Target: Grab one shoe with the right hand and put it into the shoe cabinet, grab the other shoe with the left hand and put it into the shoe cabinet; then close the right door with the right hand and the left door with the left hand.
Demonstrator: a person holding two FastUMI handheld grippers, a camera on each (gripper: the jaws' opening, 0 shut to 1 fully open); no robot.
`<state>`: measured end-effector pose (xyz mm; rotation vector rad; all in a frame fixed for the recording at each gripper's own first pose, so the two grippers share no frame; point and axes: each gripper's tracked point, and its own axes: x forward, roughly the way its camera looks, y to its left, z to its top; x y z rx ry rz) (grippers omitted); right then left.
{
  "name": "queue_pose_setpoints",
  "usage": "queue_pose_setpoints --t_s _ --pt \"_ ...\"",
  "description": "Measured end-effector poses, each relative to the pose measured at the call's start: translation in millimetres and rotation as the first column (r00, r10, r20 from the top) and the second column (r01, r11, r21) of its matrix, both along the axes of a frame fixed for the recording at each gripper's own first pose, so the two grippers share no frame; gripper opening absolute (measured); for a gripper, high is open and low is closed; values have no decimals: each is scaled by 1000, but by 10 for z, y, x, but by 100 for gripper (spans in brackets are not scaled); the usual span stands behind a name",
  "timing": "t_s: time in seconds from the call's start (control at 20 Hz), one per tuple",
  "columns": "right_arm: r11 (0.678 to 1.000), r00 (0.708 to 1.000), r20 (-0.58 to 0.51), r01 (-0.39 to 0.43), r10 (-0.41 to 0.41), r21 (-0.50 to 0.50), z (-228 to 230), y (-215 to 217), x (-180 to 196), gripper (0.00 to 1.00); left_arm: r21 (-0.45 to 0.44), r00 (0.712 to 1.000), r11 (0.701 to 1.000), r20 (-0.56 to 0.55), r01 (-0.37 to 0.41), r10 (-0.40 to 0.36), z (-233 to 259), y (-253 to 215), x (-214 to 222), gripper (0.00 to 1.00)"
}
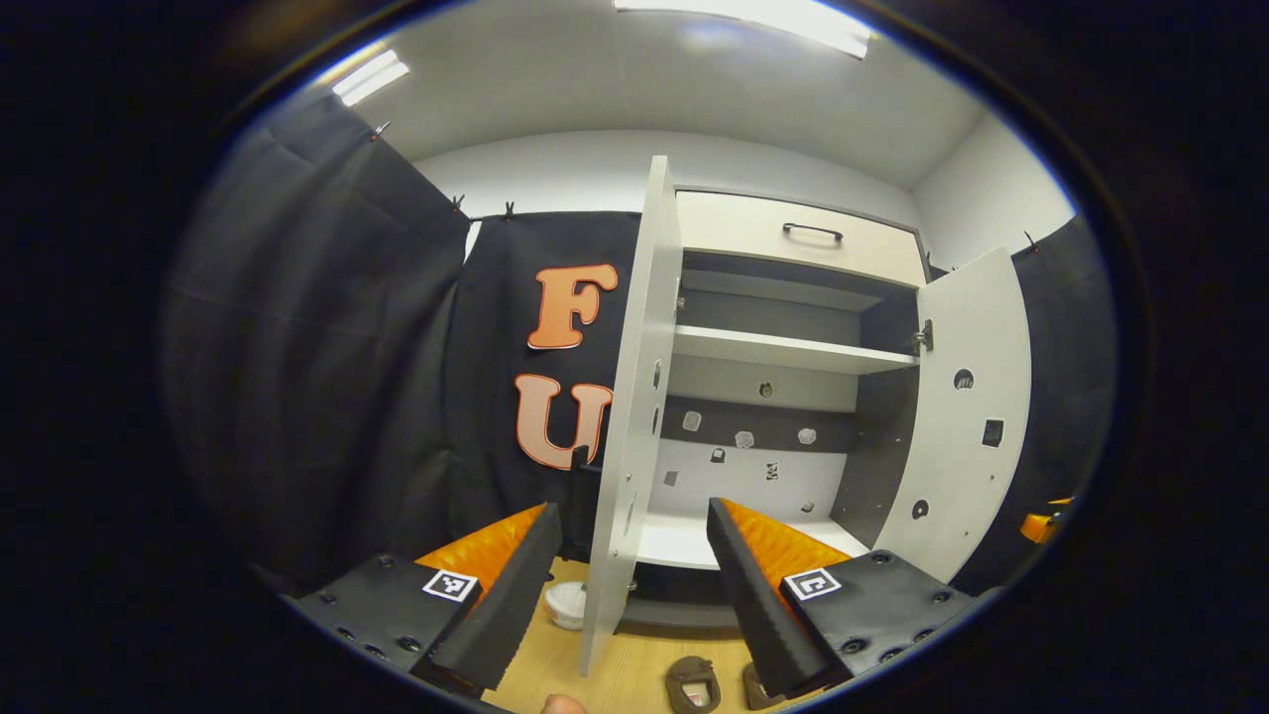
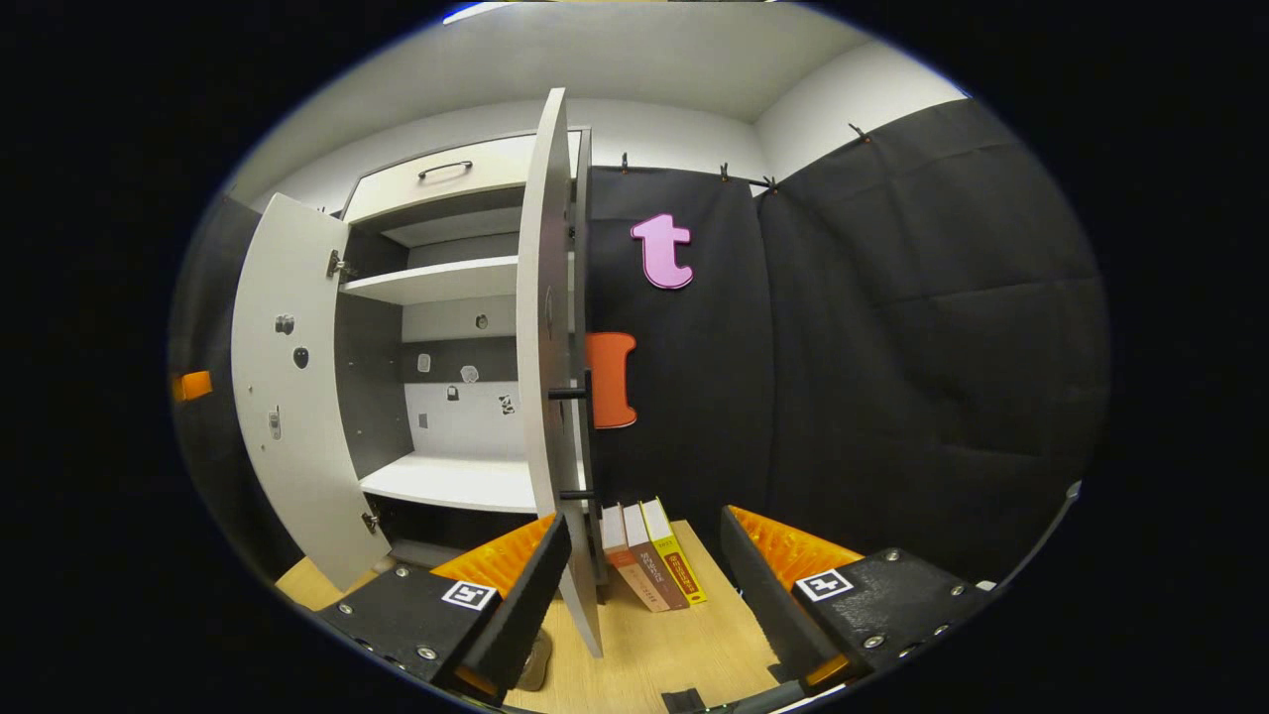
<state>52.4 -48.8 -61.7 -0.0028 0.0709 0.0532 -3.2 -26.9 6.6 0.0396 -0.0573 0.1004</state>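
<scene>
Both grippers, left gripper (image 1: 634,585) and right gripper (image 2: 644,595), have fingers wide and empty. A shoe (image 1: 691,682) lies below the left fingers; it looks light and soft, so I would grip its collar.

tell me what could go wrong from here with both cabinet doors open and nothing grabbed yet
1. The left gripper is open with the left door's edge between its fingers; moving forward could knock that door.
2. The right gripper, also open, straddles the right door edge, with books leaning close behind; a sideways swing might topple them.
3. The shoes lie low by the left gripper, partly hidden, so a grab may miss.
</scene>
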Motion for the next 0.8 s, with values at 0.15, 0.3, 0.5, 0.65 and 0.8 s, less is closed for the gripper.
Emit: queue_pose_setpoints --t_s 0.15,0.3,0.5,0.65,0.8 --pt "1000 999 -24 -26 26 13 -244 200 -57 94 7 1000 1000 5 -6 6 -1 2 -15 96" --pt "994 993 -49 -103 105 41 -568 615 -176 94 6 1000 1000 2 -16 16 -26 35 -8 96" --pt "981 976 -116 -178 187 82 -1073 1067 -315 94 1 999 999 -13 -41 41 -84 119 -9 96" --pt "975 951 -217 -205 218 81 -1601 1373 -328 94 7 999 999 -13 -50 50 -96 169 5 96" --pt "969 924 -293 -236 247 73 -2042 1655 -284 92 11 995 995 -13 -97 97 -112 274 31 96"
